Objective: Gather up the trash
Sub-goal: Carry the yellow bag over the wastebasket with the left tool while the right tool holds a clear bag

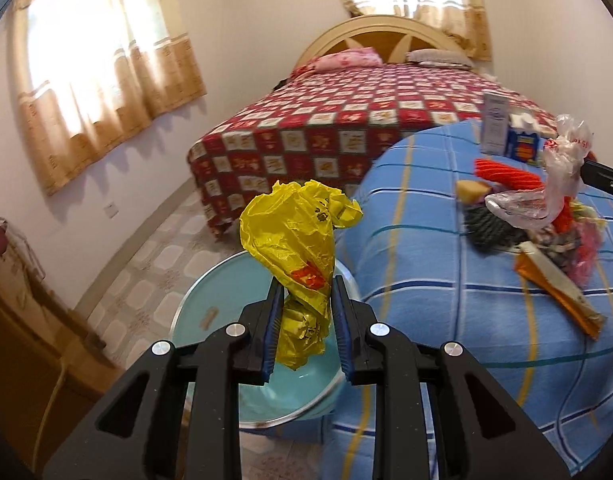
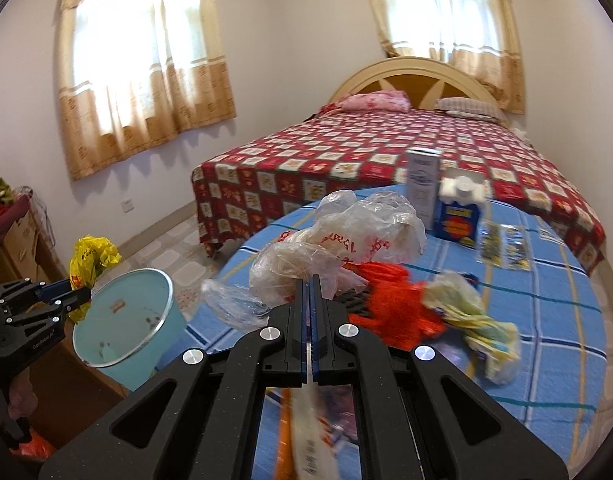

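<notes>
Daylight through tan curtains fills a bedroom where a wide bed with a red-and-white checked cover [image 2: 386,152] stands against the far wall. Nearer, a round surface under a blue plaid cloth [image 2: 546,320] carries a litter of wrappers. Off its left edge, on the floor side, stands a pale turquoise plastic bucket with a metal rim [image 2: 122,320].

Near the far edge of the surface stand a tall grey-white carton [image 2: 422,184] and, just beside it, a blue carton with a white cap [image 2: 460,212]. Toward the middle lie a bright red plastic bag [image 2: 394,308] and a crumpled yellowish wrapper [image 2: 478,324].

The left claw [image 1: 304,284], part closed, pinches a crumpled yellow plastic bag [image 1: 294,236] between its blue pads, held above the bucket's mouth. The right claw [image 2: 311,280], jaws fully together, grips a crumpled clear plastic bag with red print [image 2: 346,240], held over the left part of the surface.
</notes>
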Demonstrator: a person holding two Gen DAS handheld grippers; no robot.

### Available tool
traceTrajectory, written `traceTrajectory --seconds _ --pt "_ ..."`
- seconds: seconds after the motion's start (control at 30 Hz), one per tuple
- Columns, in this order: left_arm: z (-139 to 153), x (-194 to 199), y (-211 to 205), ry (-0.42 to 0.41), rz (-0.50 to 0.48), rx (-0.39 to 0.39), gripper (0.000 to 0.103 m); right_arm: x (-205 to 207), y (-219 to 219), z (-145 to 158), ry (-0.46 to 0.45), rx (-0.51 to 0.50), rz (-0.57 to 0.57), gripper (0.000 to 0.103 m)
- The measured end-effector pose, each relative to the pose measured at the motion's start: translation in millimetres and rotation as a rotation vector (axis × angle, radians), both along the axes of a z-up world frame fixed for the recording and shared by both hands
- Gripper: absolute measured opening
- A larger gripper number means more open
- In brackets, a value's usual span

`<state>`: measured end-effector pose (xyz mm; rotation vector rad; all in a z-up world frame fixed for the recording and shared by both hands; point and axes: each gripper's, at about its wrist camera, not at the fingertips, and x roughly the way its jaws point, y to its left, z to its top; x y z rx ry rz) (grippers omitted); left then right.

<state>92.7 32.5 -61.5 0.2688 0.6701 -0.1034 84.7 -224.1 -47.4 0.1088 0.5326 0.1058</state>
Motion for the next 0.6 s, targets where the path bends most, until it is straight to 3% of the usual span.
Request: traceTrajectory --seconds 0.6 --pt "-18.0 24.1 65.7 0.081 0.227 0.048 0.024 57.2 97.7 -12.0 0.061 -0.027 0.203 0.002"
